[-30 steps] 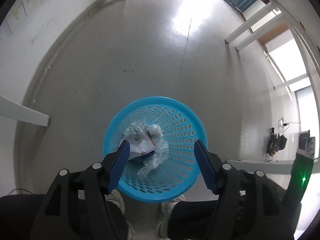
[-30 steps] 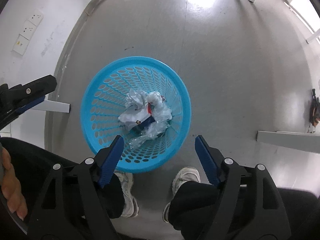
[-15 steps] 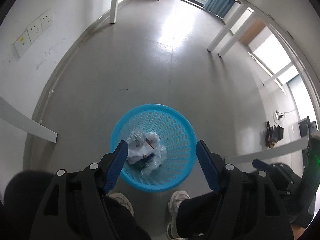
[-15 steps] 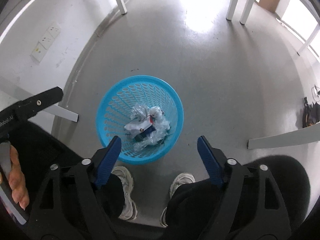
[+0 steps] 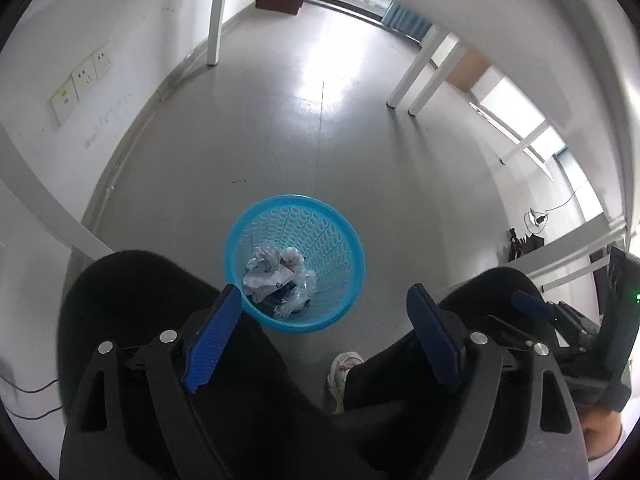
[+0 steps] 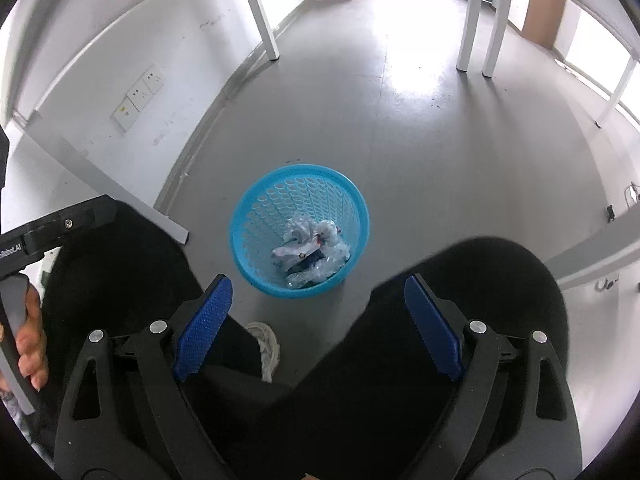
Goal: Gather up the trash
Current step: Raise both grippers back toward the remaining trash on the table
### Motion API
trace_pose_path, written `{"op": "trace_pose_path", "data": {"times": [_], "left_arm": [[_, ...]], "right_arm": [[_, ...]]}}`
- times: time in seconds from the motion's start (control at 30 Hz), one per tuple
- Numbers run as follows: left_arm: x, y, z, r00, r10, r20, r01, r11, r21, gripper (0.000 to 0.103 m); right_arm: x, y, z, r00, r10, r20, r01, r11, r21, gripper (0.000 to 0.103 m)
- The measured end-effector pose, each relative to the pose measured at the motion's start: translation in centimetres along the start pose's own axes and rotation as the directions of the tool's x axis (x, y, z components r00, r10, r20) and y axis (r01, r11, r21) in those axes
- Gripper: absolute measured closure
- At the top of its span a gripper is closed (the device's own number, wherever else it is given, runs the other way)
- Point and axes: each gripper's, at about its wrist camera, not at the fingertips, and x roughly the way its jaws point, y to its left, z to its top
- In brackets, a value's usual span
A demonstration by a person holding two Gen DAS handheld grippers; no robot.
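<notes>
My left gripper (image 5: 320, 316) and my right gripper (image 6: 316, 312) are both opening wide, and nothing is between their blue pads. The round blue plastic basket with holes (image 5: 344, 236) stands on the grey floor (image 5: 320, 140) below and ahead of both grippers, well apart from them. The crumpled white paper and clear plastic trash (image 6: 310, 250) lies inside it at the bottom. I judge that the drop is done, so I should look for more trash. My knees in black trousers (image 6: 460, 300) are close under the grippers. The white table legs (image 6: 476, 20) stand far ahead, with much open floor between.
</notes>
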Motion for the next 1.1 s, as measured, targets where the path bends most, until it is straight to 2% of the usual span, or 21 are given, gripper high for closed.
{"op": "trace_pose_path", "data": {"times": [0.07,0.13,0.3,0.47,0.57,0.7,0.8,0.97,1.03,1.1], "left_arm": [[-0.9,-0.3,-0.4,1.0,-0.013,0.013,0.013,1.0,0.003,0.015],[-2.2,-0.7,-0.9,0.999,-0.016,0.042,0.016,1.0,0.015,0.007],[-5.6,-2.3,-1.9,0.991,-0.009,0.132,-0.005,0.994,0.107,0.006],[-9.6,-2.8,-1.7,0.976,-0.03,0.216,0.004,0.992,0.124,0.006],[-12.2,-3.6,-0.6,0.959,-0.05,0.279,0.008,0.989,0.151,0.006],[-14.5,-4.9,1.2,0.922,-0.009,0.388,-0.079,0.974,0.212,0.006],[-15.7,-5.4,2.8,0.909,-0.028,0.415,-0.072,0.972,0.224,0.006],[-18.1,-6.0,6.3,0.866,-0.049,0.498,-0.06,0.978,0.2,0.006],[-18.8,-6.2,7.5,0.856,-0.051,0.514,-0.062,0.978,0.199,0.006],[-18.8,-6.5,9.2,0.858,-0.051,0.511,-0.058,0.979,0.194,0.006]], "right_arm": [[-1.5,0.0,-0.5,1.0,0.0,0.013,0.0,1.0,0.0,0.015],[-3.0,-0.1,-1.0,0.999,0.014,0.035,-0.014,1.0,0.0,0.013],[-7.3,0.4,-1.6,0.993,0.025,0.113,-0.022,0.999,-0.031,0.009],[-12.0,1.1,-1.1,0.979,0.043,0.201,-0.03,0.997,-0.065,0.009],[-14.9,1.3,0.1,0.961,0.058,0.269,-0.042,0.997,-0.066,0.009],[-17.6,1.1,2.5,0.932,0.07,0.354,-0.05,0.997,-0.066,0.009],[-18.7,0.4,4.8,0.918,0.059,0.392,-0.043,0.998,-0.049,0.009],[-20.0,-0.6,8.2,0.9,0.069,0.431,-0.057,0.998,-0.04,0.009],[-20.4,-0.7,9.5,0.895,0.065,0.442,-0.052,0.998,-0.043,0.009],[-20.4,-0.5,11.1,0.891,0.076,0.447,-0.065,0.997,-0.039,0.009]]}}
